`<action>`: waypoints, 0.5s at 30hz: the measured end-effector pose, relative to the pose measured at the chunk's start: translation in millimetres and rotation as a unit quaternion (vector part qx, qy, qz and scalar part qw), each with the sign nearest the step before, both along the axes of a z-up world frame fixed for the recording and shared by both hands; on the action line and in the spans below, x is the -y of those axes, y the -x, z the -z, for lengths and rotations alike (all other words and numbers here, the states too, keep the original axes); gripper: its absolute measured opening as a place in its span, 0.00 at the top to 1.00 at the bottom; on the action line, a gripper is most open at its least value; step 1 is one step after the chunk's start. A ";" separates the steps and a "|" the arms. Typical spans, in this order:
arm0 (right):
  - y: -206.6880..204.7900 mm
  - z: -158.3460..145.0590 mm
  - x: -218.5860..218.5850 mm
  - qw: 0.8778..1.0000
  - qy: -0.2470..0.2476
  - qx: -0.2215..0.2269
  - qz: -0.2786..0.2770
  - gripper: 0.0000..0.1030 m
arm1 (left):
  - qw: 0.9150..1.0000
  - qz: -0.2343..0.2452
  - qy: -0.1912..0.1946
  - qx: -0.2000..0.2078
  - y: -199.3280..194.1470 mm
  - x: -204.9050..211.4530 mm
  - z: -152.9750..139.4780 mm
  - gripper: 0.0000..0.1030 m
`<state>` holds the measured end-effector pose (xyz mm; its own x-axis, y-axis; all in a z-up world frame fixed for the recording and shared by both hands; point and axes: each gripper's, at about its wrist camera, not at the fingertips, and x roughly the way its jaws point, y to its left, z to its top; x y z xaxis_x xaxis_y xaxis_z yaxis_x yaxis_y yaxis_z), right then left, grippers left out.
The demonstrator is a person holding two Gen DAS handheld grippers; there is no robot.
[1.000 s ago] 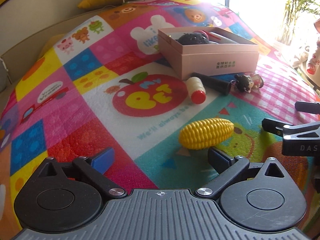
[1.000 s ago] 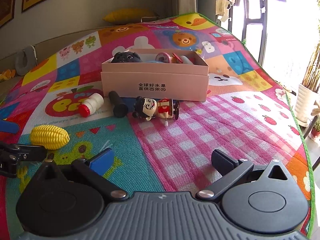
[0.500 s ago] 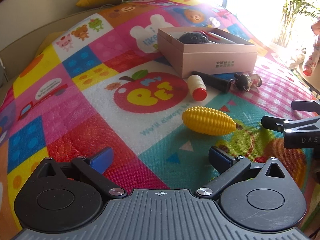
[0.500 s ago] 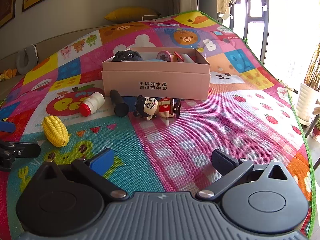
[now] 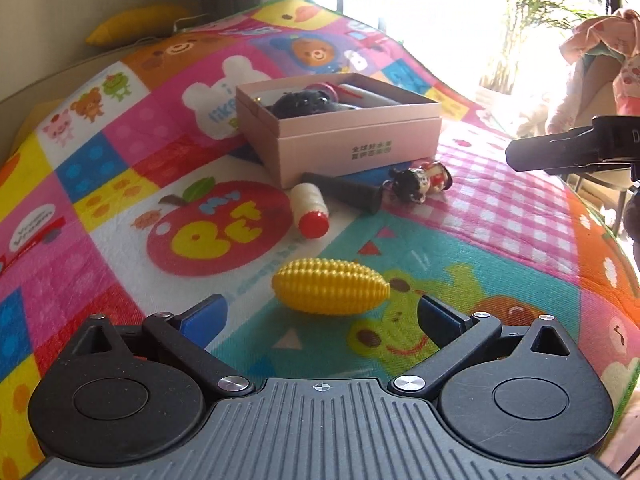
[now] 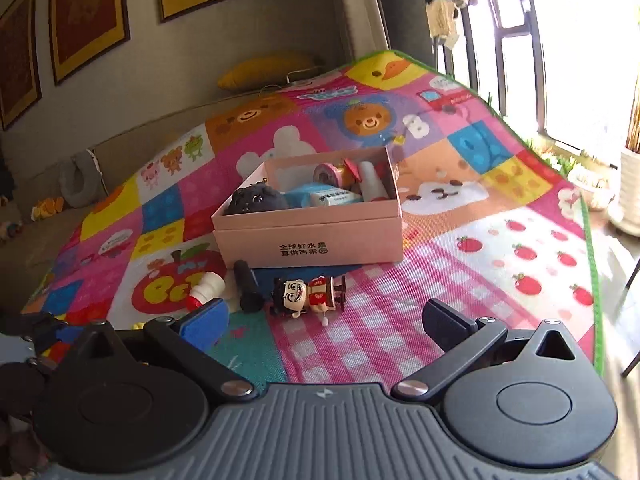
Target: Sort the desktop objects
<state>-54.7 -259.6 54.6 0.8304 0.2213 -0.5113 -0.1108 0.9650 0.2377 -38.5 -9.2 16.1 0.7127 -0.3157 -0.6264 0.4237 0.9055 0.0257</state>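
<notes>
A yellow toy corn (image 5: 330, 286) lies on the colourful play mat just ahead of my left gripper (image 5: 320, 316), which is open with nothing between its fingers. Behind it lie a white bottle with a red cap (image 5: 310, 210) (image 6: 206, 289), a black cylinder (image 5: 342, 196) (image 6: 248, 285) and a small doll figure (image 5: 418, 182) (image 6: 310, 295). A pink box (image 5: 340, 136) (image 6: 310, 224) holds a black plush, a tape roll and other items. My right gripper (image 6: 326, 322) is open and raised above the mat, short of the doll.
The mat (image 6: 500, 240) ends at a green edge on the right, with a window and plant pots beyond. A yellow cushion (image 6: 264, 70) lies against the back wall. A person in patterned clothing (image 5: 600, 64) is at the far right.
My left gripper has come closer to the corn, which now sits just ahead of the fingers. My right gripper has risen and now looks down into the box.
</notes>
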 end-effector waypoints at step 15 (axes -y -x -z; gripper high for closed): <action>-16.4 4.9 4.0 0.999 0.031 -0.004 0.009 0.14 | 1.000 -0.010 0.000 -0.004 -12.7 8.0 5.6 0.30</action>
<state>-38.3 -263.7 49.6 0.8300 0.1731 -0.5302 -0.0911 0.9799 0.1773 -25.8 -17.2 10.5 0.7136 -0.3023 -0.6320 0.4063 0.9135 0.0218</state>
